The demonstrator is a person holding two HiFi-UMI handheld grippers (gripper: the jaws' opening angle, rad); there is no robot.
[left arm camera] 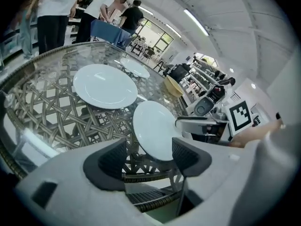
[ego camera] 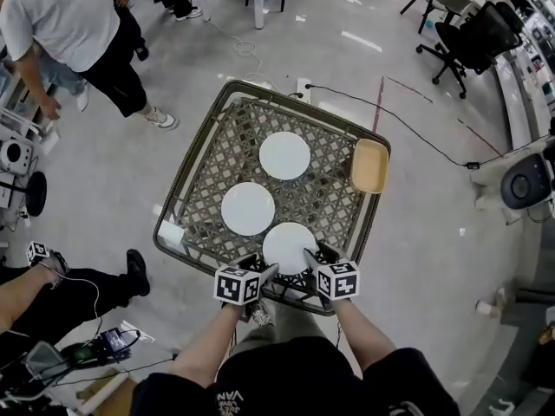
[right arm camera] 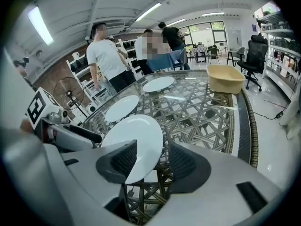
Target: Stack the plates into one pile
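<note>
Left tool (ego camera: 264, 271) and right tool (ego camera: 314, 256) stand spread at the nearest plate (ego camera: 289, 243); uneven closing could skid it across the glass surface (ego camera: 328, 193).

**Layout of the bench.** Three plates lie apart on the bench (ego camera: 201, 154). The far plate (ego camera: 284, 155) is at rear centre. The middle plate (ego camera: 247, 208) is nearer and to its left. The near plate (ego camera: 289, 247) is by the front rim. A tub (ego camera: 369, 165) rests on the right rim, beside the far plate. The left gripper (ego camera: 265, 272) meets the near plate's front-left edge and the right gripper (ego camera: 312, 258) its front-right edge. A person (ego camera: 69, 16) stands on the floor behind the bench's rear-left corner.
</note>
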